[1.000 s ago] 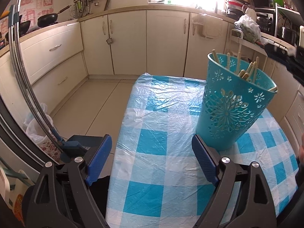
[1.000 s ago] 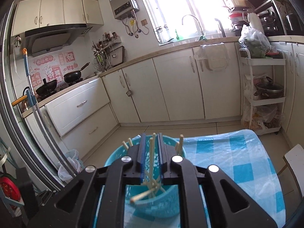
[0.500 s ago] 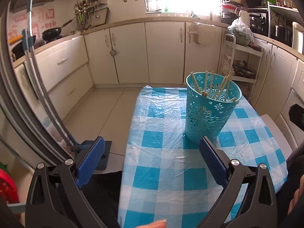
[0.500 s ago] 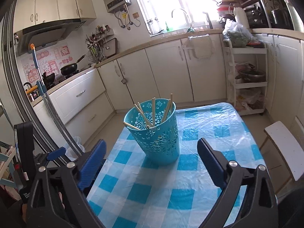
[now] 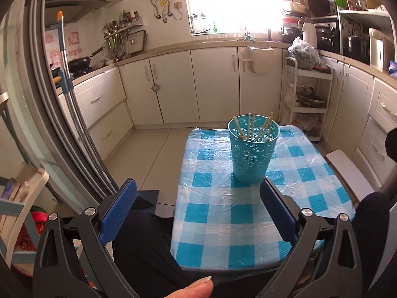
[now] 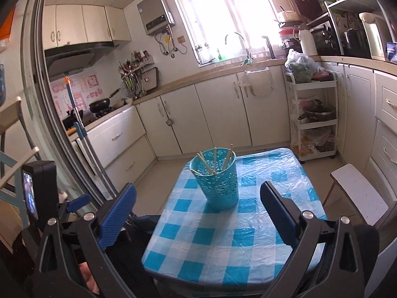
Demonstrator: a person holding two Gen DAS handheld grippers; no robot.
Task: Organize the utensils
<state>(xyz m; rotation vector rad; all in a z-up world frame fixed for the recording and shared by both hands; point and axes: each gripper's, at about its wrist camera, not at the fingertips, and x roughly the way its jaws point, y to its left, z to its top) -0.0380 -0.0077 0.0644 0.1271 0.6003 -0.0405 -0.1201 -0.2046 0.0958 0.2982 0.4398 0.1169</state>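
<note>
- Turquoise perforated plastic utensil holder (image 5: 252, 149) stands upright on the small table with the blue-and-white checked plastic cloth (image 5: 218, 213), toward its far half, seen from the left wrist.
- Pale wooden chopsticks (image 5: 253, 126) lean inside the holder, tips poking above the rim.
- Left gripper (image 5: 198, 198): black frame, blue ribbed pads (image 5: 118, 213), jaws spread wide, nothing between them; held above the near table edge, well apart from the holder.
- Thumb tip (image 5: 196, 288) shows at bottom edge; dark trouser legs either side of the table.
- Cream cabinets (image 5: 173, 84) along the back wall, white three-tier trolley (image 5: 307, 99) at right, bright window above the counter.
- Right wrist view: same holder (image 6: 218, 181) upright on the checked cloth (image 6: 223, 243), left of centre, toward the far end; chopsticks (image 6: 215, 164) fan out inside it.
- Right gripper (image 6: 198, 198): jaws spread wide, empty, blue pad (image 6: 116, 217) at left; the holder sits ahead in the gap, well apart from the pads.
- Black device with lit screen (image 6: 32, 188) at left edge; white stool (image 6: 357, 193) beside the table at right.
- Black pan (image 6: 101, 104) on the stove, grey water heater (image 6: 153, 15) on the wall.
</note>
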